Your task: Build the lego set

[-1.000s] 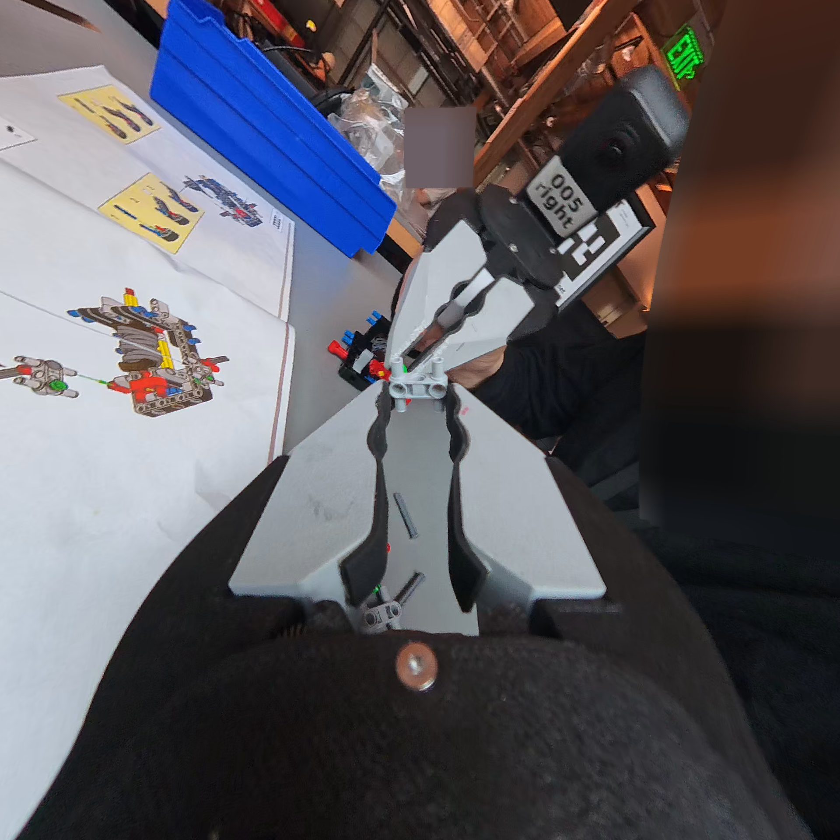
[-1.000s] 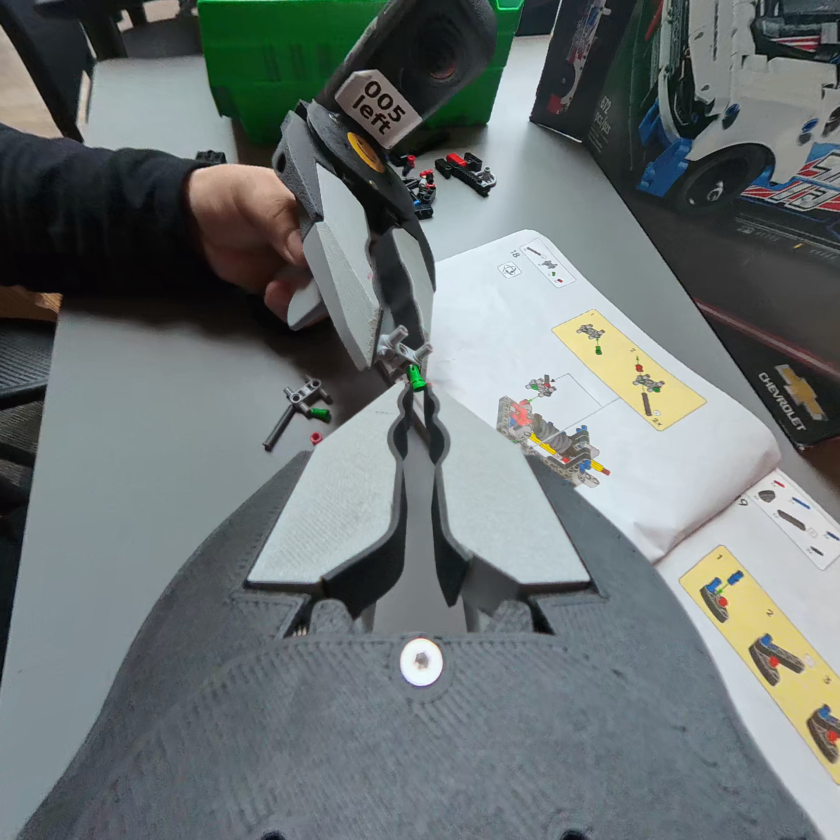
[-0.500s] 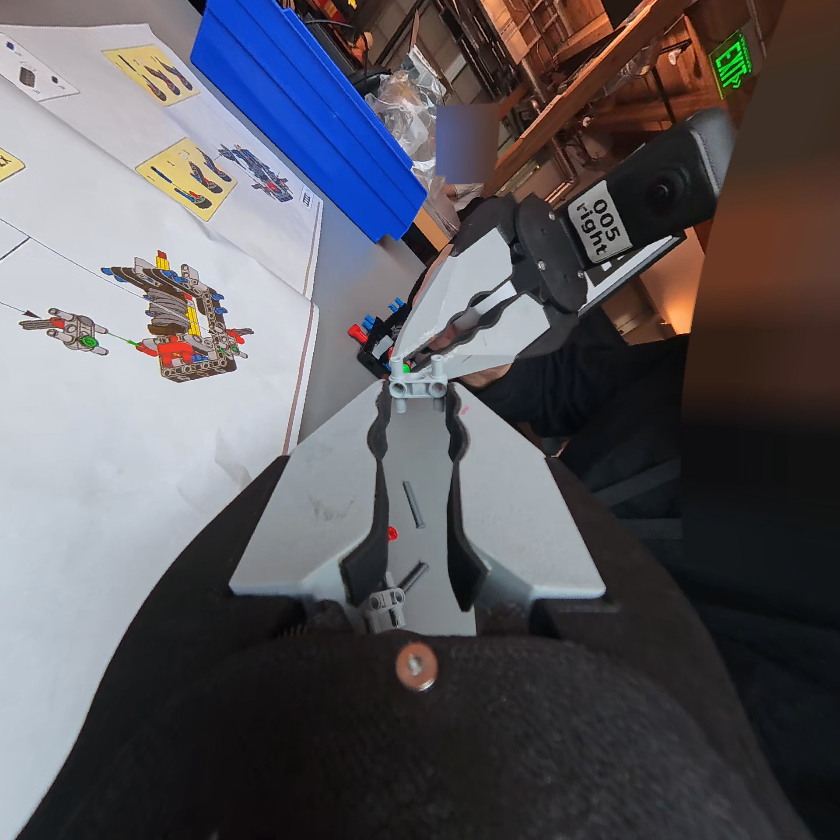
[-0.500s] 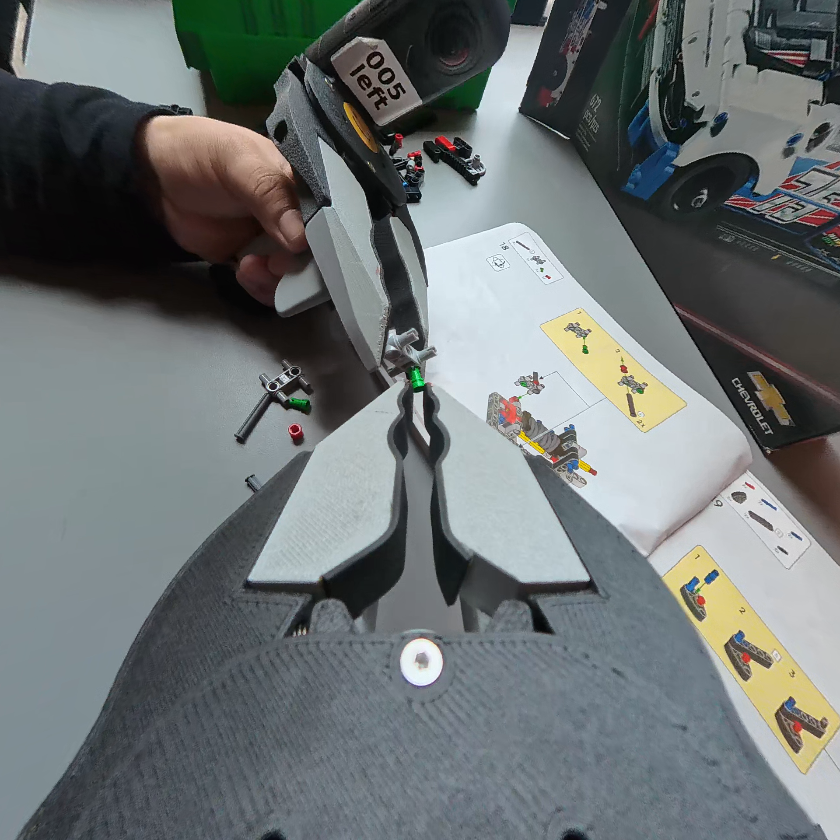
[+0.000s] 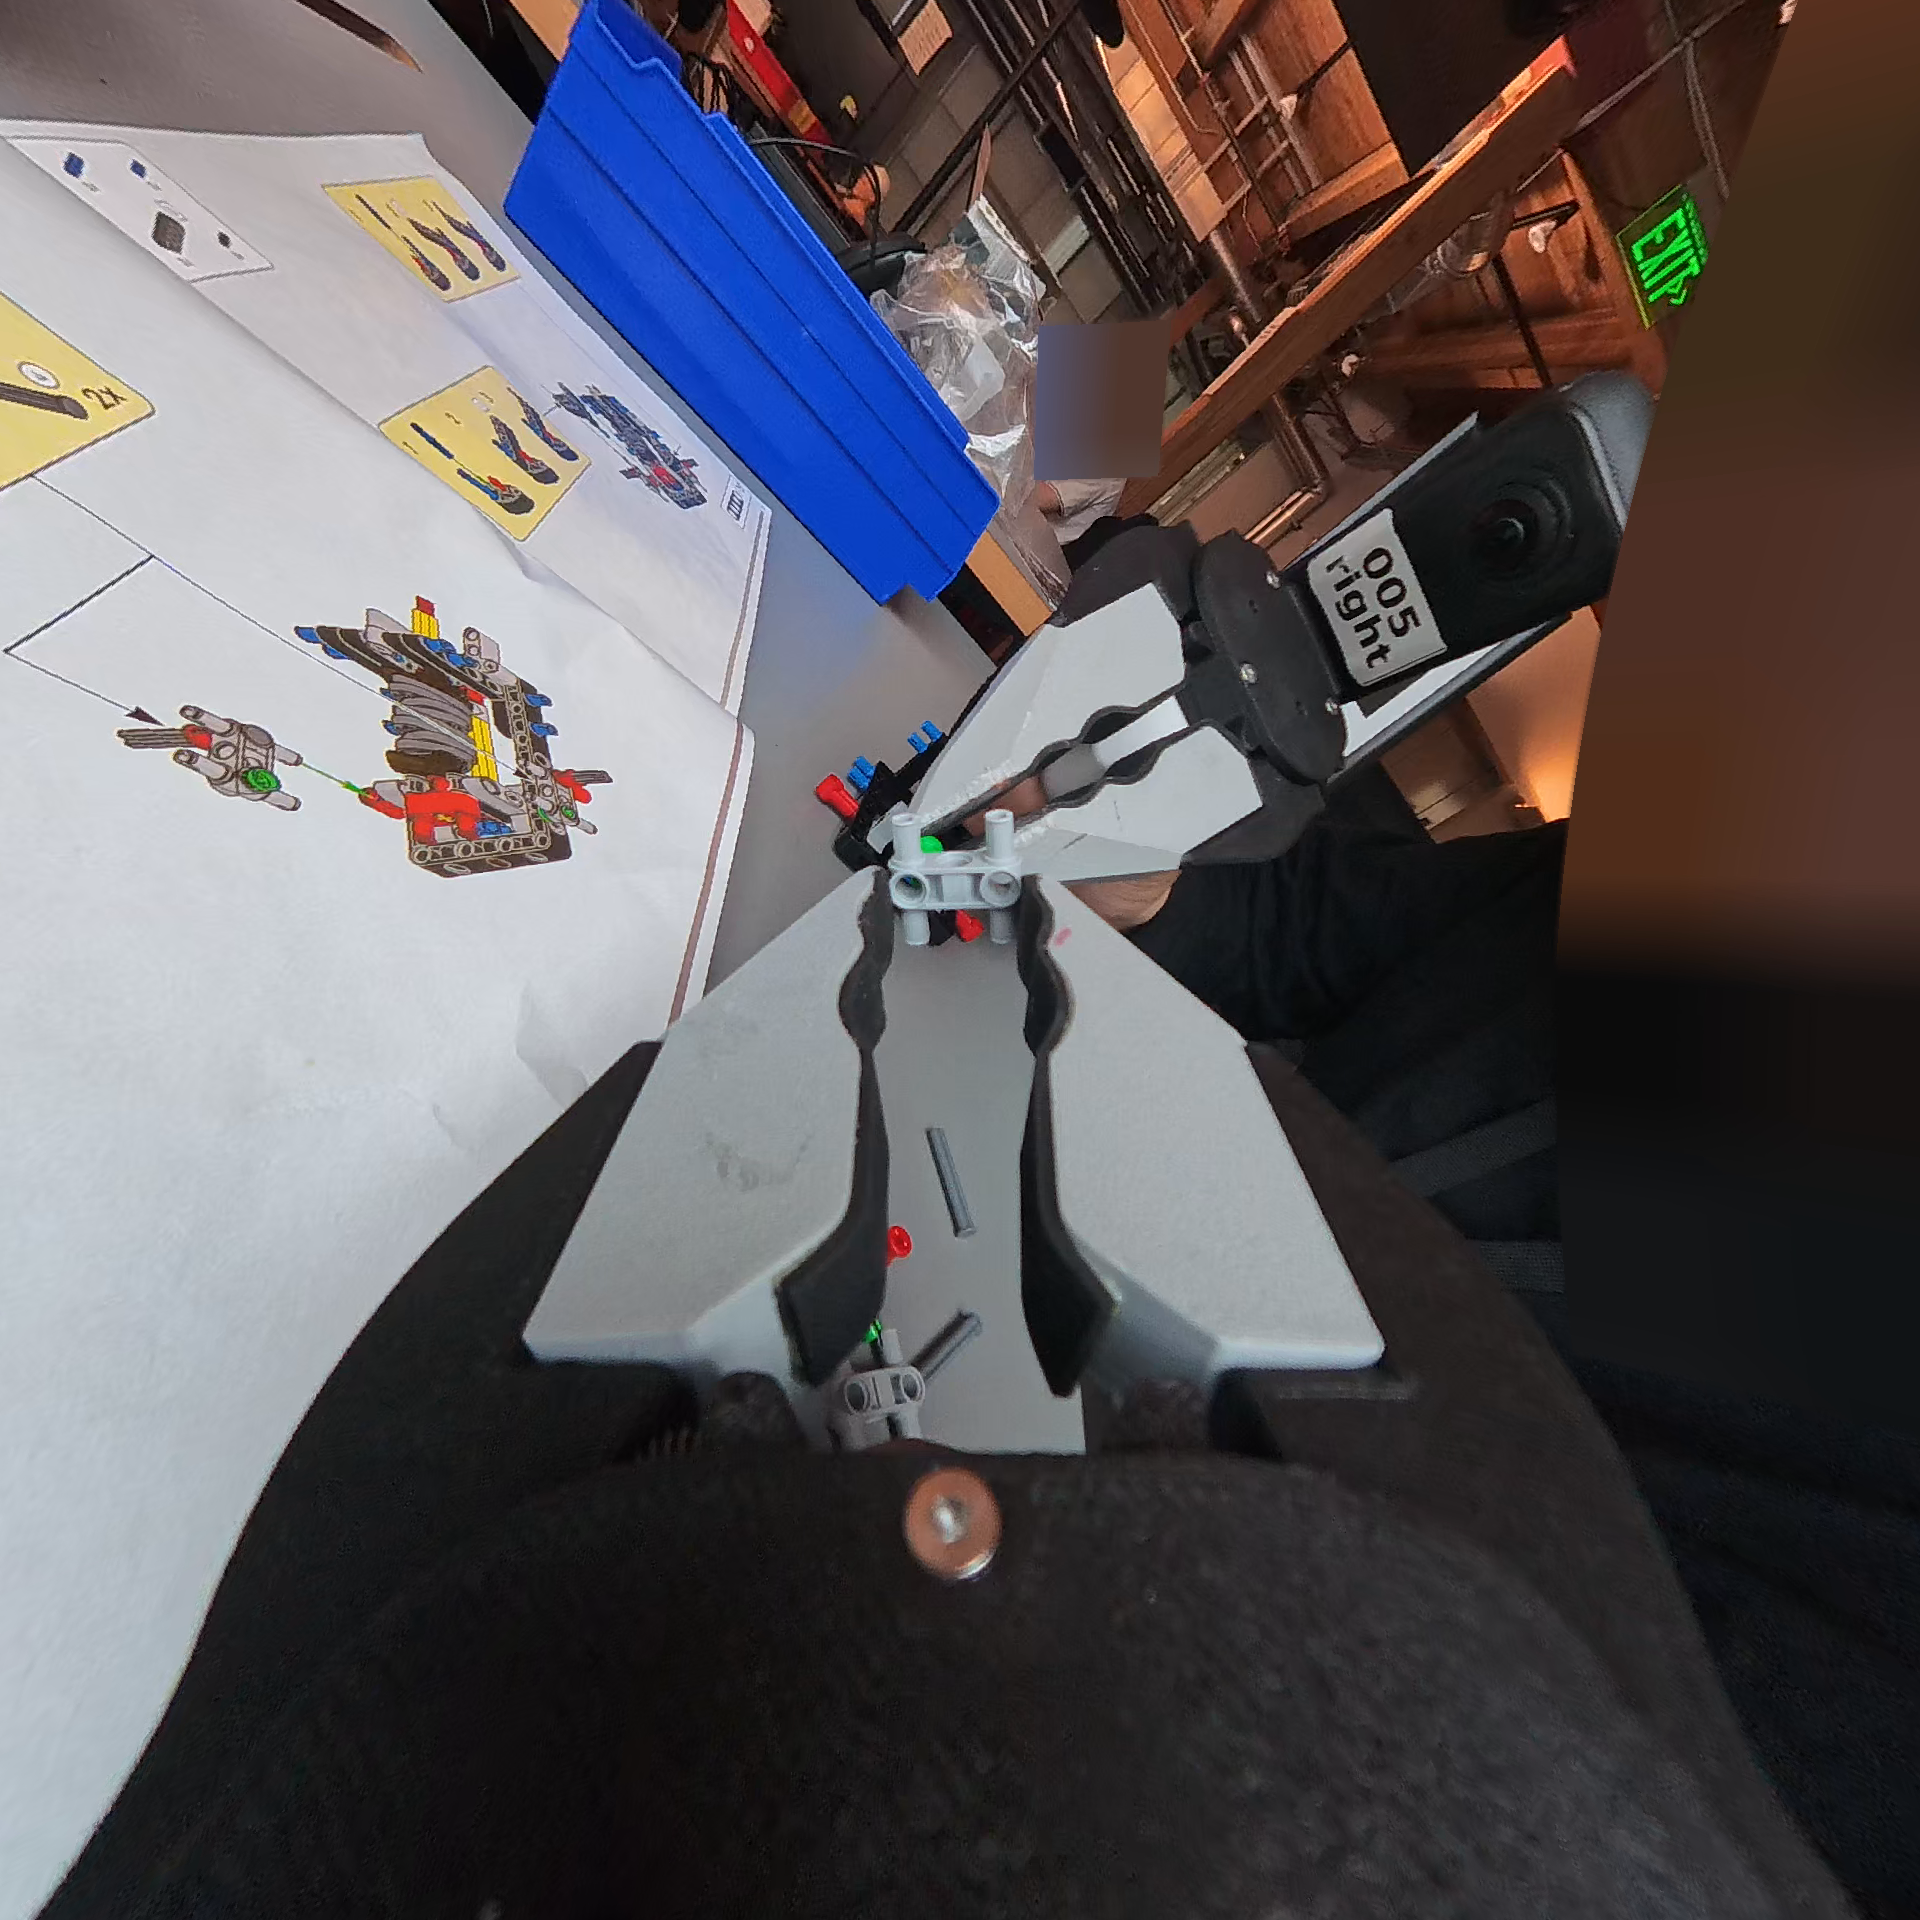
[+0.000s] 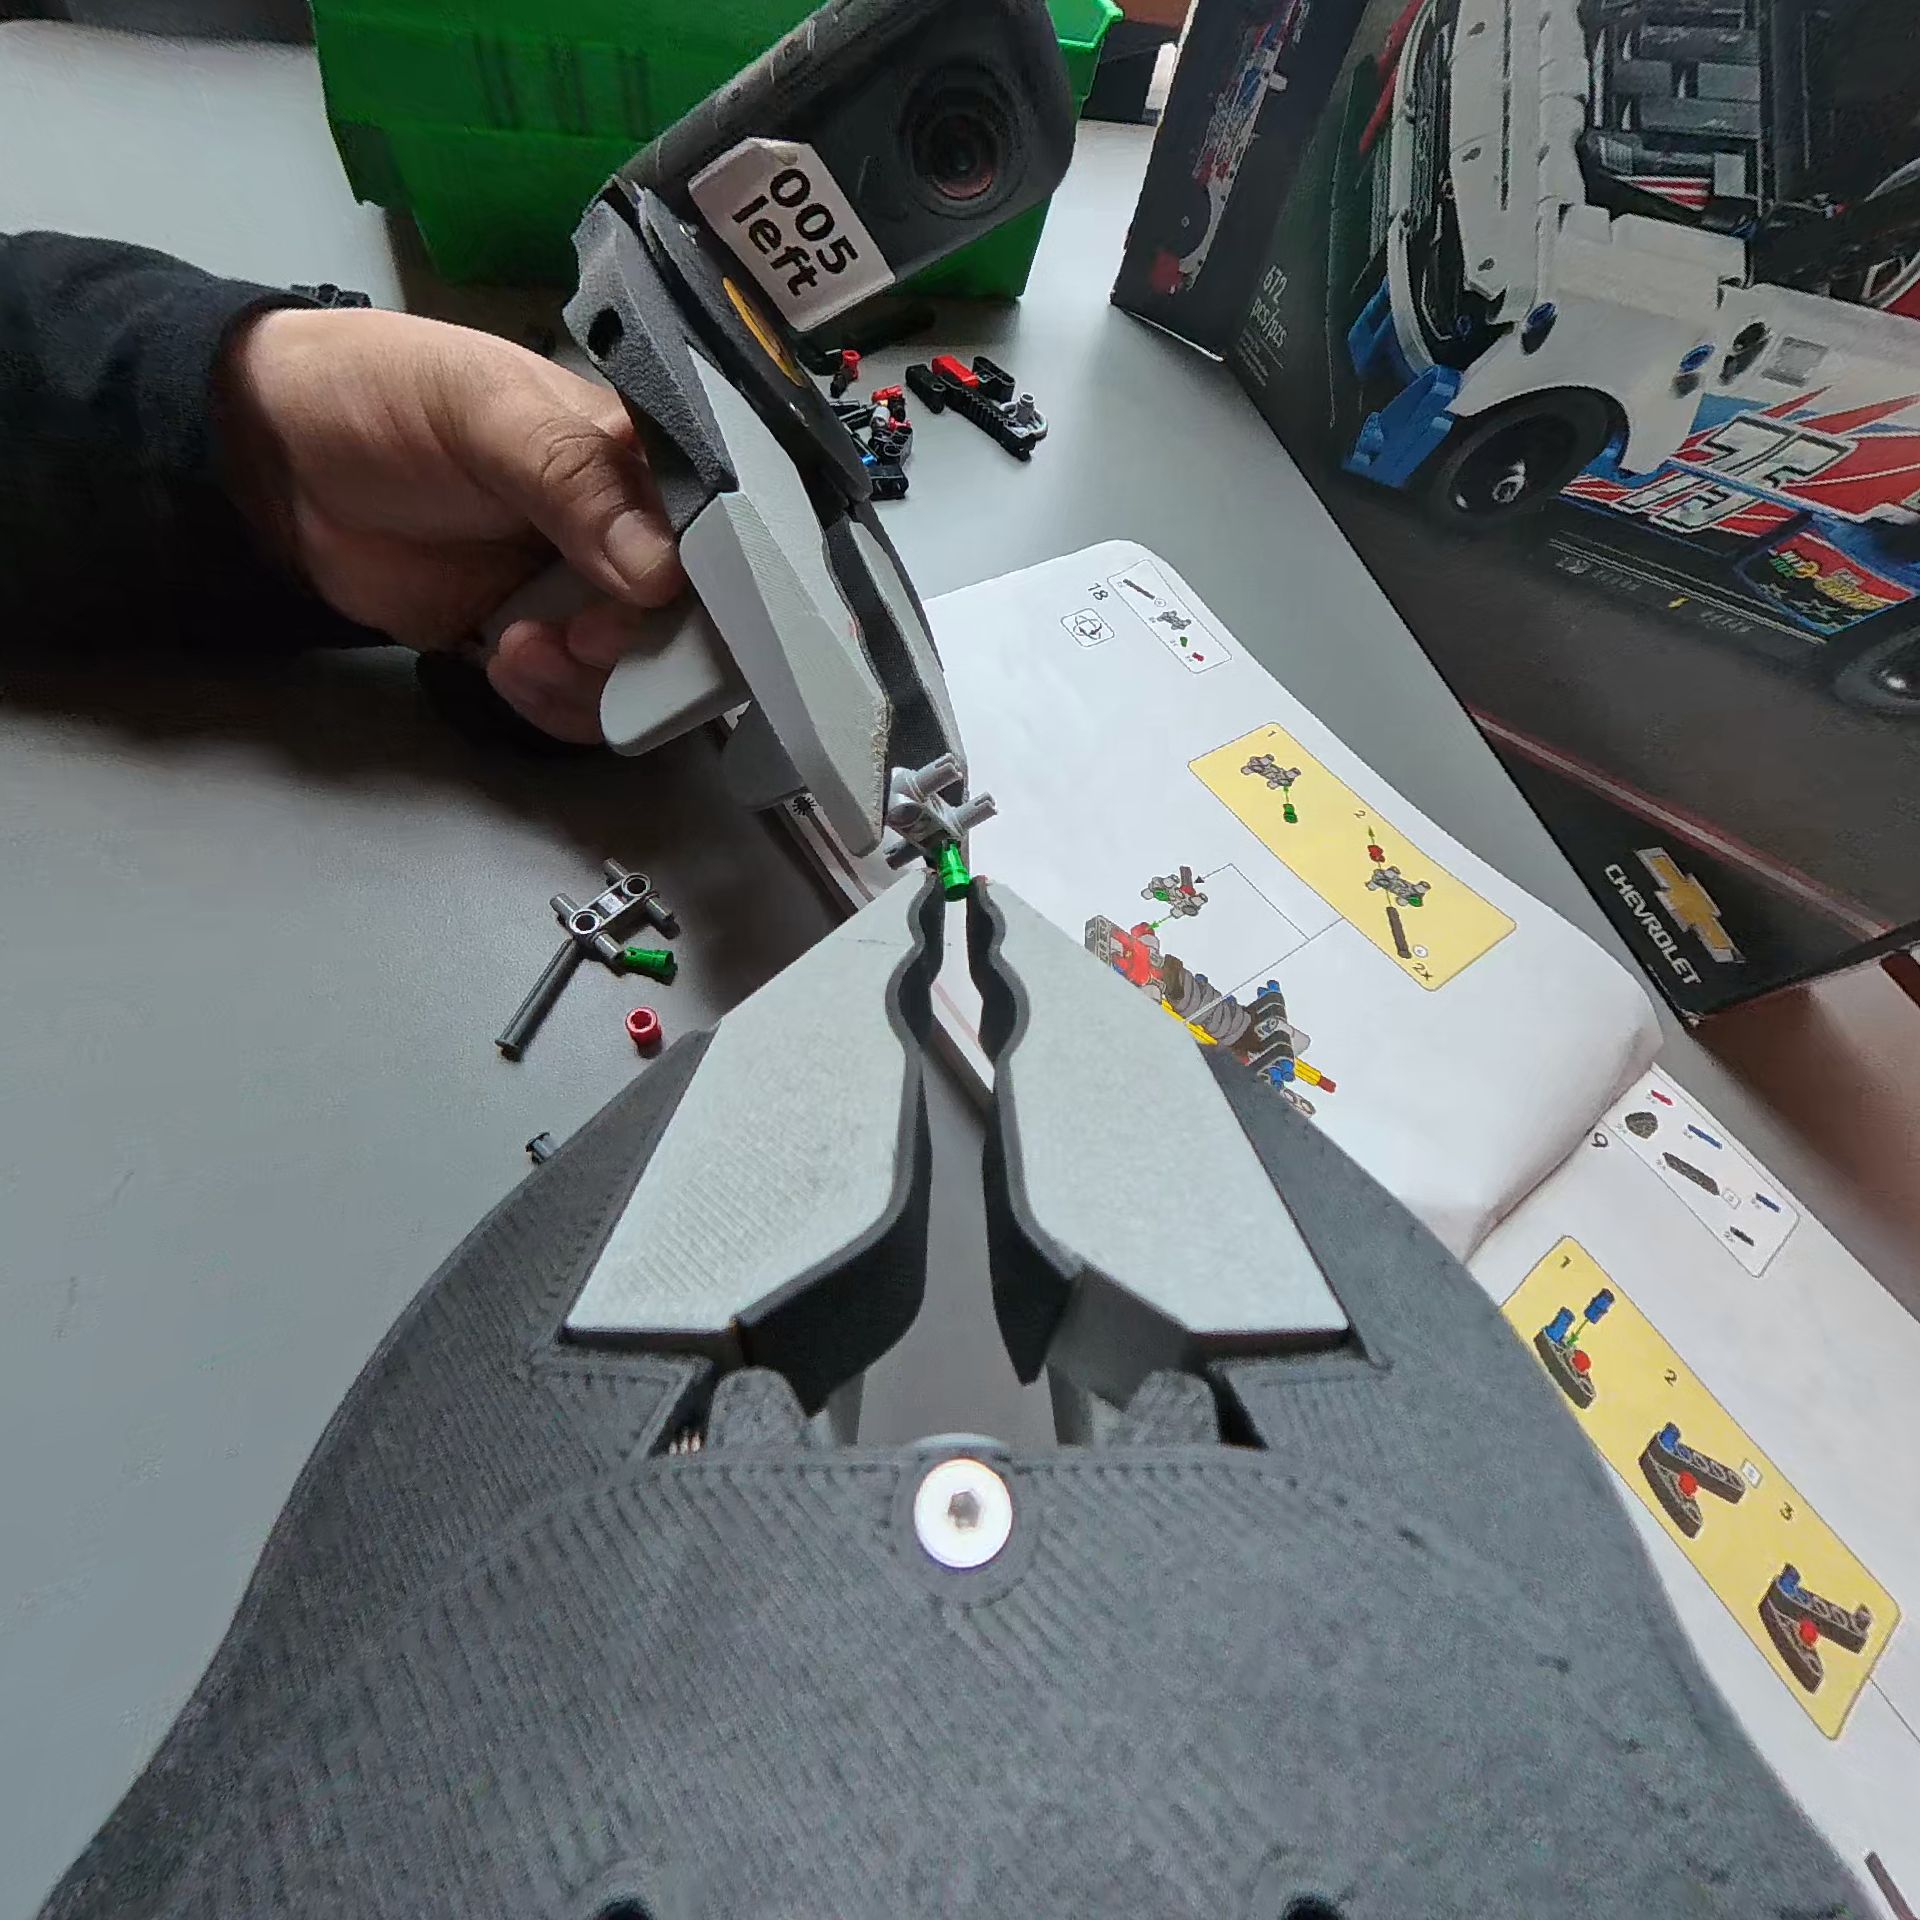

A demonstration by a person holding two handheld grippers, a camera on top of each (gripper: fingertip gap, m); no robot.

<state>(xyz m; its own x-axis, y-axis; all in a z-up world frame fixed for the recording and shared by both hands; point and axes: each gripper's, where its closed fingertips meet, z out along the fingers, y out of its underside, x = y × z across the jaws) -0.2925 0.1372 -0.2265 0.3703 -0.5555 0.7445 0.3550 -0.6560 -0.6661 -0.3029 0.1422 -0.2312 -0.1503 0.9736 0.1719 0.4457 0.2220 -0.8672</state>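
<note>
Above the grey tabletop (image 6: pixel 260 1195), the left tool (image 5: pixel 953 902) is clamped on a light grey connector (image 5: pixel 953 883), pinching its two ends so that its long axis runs crosswise between the fingertips, stubs poking up and down. The right tool (image 6: pixel 954 896) is closed on a green pin (image 6: pixel 951 871), whose long axis points straight ahead along the fingers into the connector (image 6: pixel 932 807); pin and connector touch, tip to tip, in the air just over the left edge of the open instruction booklet (image 6: pixel 1351 727).

On the tabletop to the left lie one dark grey connector on a long axle (image 6: pixel 582 945), one second green pin (image 6: pixel 650 961) just beside it, one red bush (image 6: pixel 643 1024) and one tiny black piece (image 6: pixel 539 1146). Through the left tool's fingers one short dark axle (image 5: pixel 952 1182) shows, lying roughly lengthwise.

Farther back, a small heap of black, red and blue parts (image 6: pixel 935 405) sits near one green bin (image 6: pixel 499 135). One set box (image 6: pixel 1610 468) with a race car picture stands on the right. One blue bin (image 5: pixel 748 343) sits beyond the booklet (image 5: pixel 312 831) in the left wrist view. A hand (image 6: pixel 436 509) in a dark sleeve holds the left tool.
</note>
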